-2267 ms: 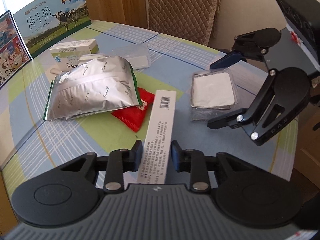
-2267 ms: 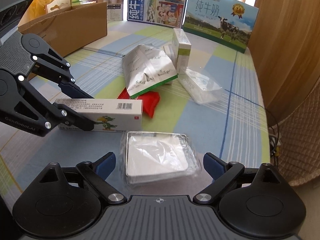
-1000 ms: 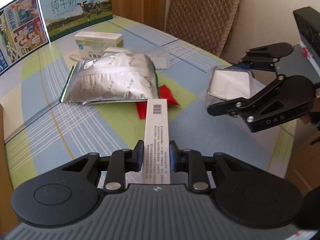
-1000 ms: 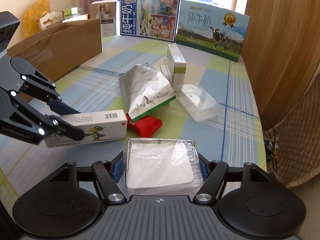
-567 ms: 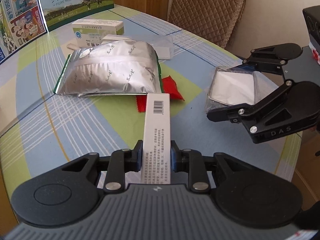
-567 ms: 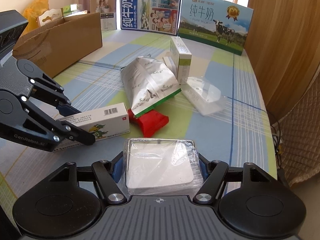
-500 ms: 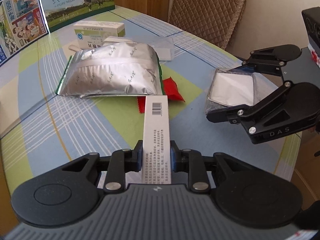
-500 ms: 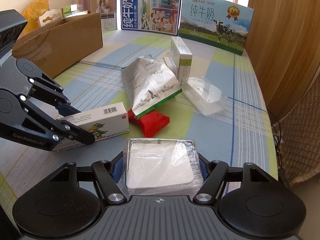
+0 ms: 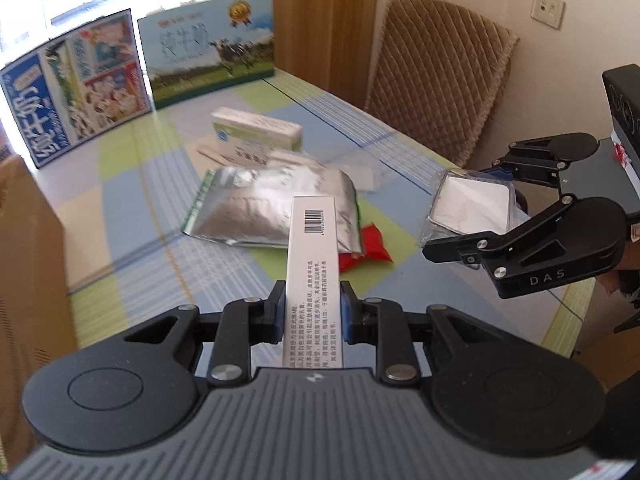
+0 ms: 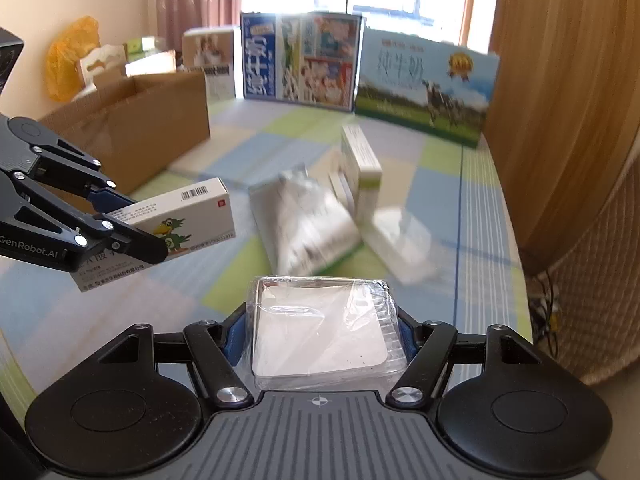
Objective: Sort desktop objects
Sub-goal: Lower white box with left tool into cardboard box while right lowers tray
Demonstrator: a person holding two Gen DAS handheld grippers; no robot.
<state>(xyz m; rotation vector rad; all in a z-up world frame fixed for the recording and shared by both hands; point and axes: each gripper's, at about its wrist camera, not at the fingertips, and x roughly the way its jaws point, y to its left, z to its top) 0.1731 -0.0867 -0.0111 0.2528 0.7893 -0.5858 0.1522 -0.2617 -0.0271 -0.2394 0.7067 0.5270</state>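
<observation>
My left gripper (image 9: 313,311) is shut on a long white medicine box (image 9: 316,256) with a barcode, lifted off the table. In the right wrist view that medicine box (image 10: 188,216) shows a green parrot, and the left gripper (image 10: 132,236) clamps its near end. My right gripper (image 10: 320,332) is shut on a flat white pack in clear wrap (image 10: 320,328), also raised; in the left wrist view the white pack (image 9: 472,204) sits in the right gripper (image 9: 472,216). On the checked tablecloth (image 9: 132,216) lie a silver foil bag (image 9: 264,208), a red sachet (image 9: 368,246) and a green-and-white box (image 9: 256,132).
An open cardboard box (image 10: 132,128) stands at the left of the table. Two milk cartons (image 10: 360,68) stand at the far end. A clear plastic pack (image 10: 404,240) lies beside the foil bag (image 10: 308,228). A quilted chair (image 9: 440,80) is past the table's right edge.
Both grippers have risen with their loads, so the table items sit lower and farther off. Earlier the right gripper was open around the white pack; it has closed on it and lifted it.
</observation>
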